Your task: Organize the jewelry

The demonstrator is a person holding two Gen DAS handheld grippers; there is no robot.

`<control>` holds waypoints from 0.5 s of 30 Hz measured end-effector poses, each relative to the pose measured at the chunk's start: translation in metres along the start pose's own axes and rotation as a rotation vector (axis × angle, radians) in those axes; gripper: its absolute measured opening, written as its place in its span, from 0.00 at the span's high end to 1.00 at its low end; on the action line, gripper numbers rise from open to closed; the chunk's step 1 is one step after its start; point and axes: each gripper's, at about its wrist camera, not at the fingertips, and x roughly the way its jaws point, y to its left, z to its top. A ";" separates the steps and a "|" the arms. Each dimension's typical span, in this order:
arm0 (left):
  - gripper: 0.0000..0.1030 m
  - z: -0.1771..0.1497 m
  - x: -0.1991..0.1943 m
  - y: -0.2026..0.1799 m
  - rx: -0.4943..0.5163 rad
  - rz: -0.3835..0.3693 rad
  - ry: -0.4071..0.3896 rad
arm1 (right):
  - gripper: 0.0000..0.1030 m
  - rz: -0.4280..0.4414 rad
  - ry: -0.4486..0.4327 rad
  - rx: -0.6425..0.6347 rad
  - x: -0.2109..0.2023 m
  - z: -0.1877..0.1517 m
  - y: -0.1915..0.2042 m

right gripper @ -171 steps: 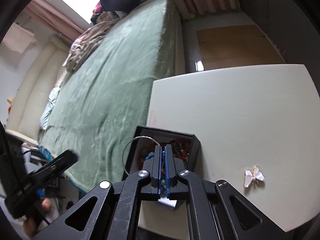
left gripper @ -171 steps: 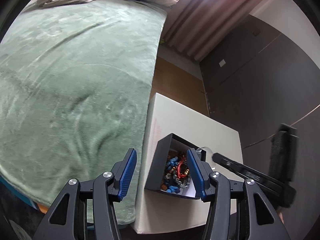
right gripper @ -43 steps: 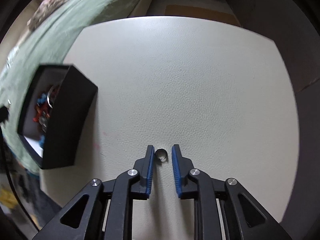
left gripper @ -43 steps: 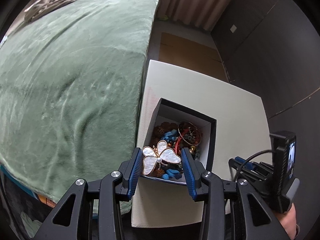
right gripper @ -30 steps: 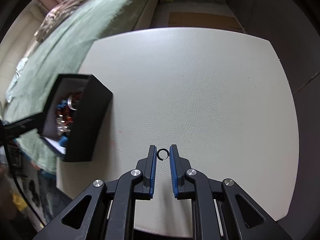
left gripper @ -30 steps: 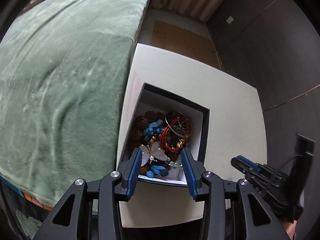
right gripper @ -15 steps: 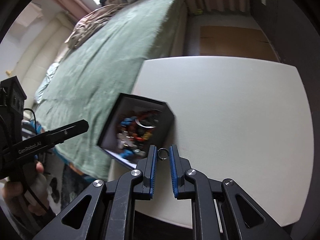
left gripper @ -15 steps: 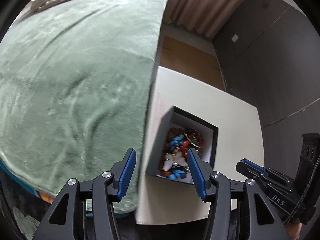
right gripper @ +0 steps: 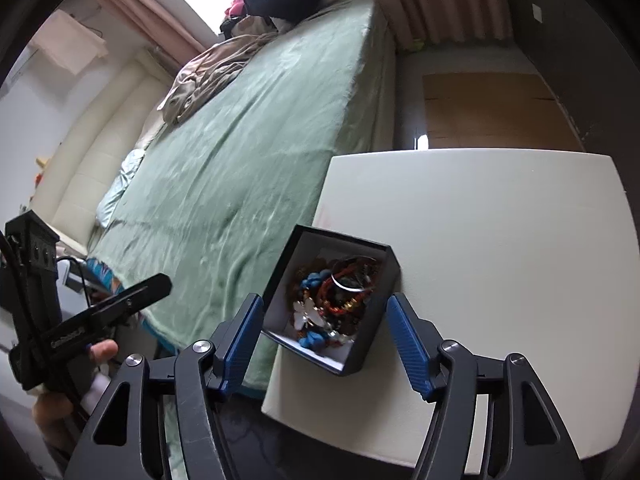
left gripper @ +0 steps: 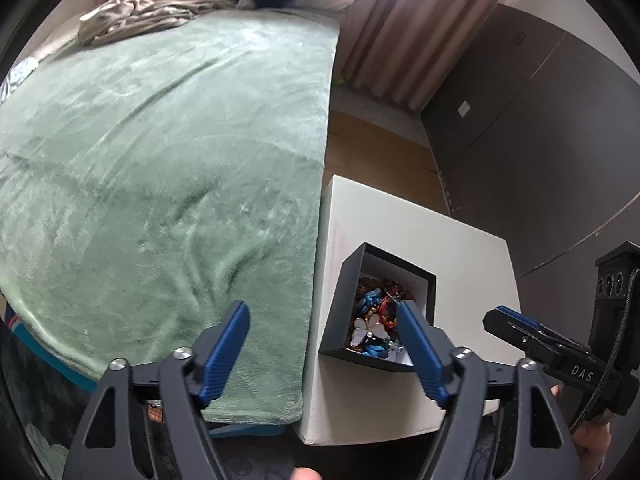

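Note:
A black jewelry box (left gripper: 343, 292) (right gripper: 378, 304) stands at the near left corner of a white table (left gripper: 460, 264) (right gripper: 500, 240). It holds several beads, a silver bangle (right gripper: 352, 276) and a white butterfly brooch (left gripper: 370, 330) (right gripper: 308, 314). My left gripper (left gripper: 324, 344) is open and empty, hovering above the bed edge and the box. My right gripper (right gripper: 326, 336) is open and empty, its fingers (right gripper: 406, 342) either side of the box from above. The ring is not visible on its own.
A bed with a green blanket (left gripper: 160, 168) (right gripper: 248, 152) runs along the table's left side, with crumpled bedding (left gripper: 148, 16) at its head. A dark wardrobe wall (left gripper: 540, 128) and curtains (left gripper: 404, 40) stand beyond. The table top right of the box is bare.
My right gripper moved over the box and opened; the ring it held is gone from its fingers. My left gripper, which dropped the butterfly brooch into the box earlier, has pulled back and higher.

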 end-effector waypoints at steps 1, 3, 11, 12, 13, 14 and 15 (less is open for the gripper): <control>0.22 -0.002 -0.002 -0.002 0.005 -0.006 -0.002 | 0.37 -0.008 -0.003 0.004 -0.003 -0.001 -0.003; 0.19 -0.004 -0.005 -0.006 0.017 -0.016 -0.007 | 0.32 -0.021 -0.018 0.008 -0.012 -0.005 -0.006; 0.00 -0.016 -0.023 -0.030 0.090 -0.052 -0.050 | 0.08 -0.060 -0.061 0.033 -0.048 -0.023 -0.020; 0.00 -0.018 -0.026 -0.033 0.102 -0.051 -0.055 | 0.07 -0.064 -0.066 0.036 -0.052 -0.024 -0.021; 0.00 -0.020 -0.027 -0.036 0.112 -0.051 -0.059 | 0.06 -0.068 -0.072 0.038 -0.057 -0.026 -0.023; 0.00 -0.022 -0.030 -0.040 0.125 -0.054 -0.065 | 0.03 -0.075 -0.078 0.040 -0.062 -0.029 -0.024; 0.00 -0.024 -0.032 -0.043 0.134 -0.056 -0.069 | 0.01 -0.079 -0.081 0.041 -0.066 -0.032 -0.025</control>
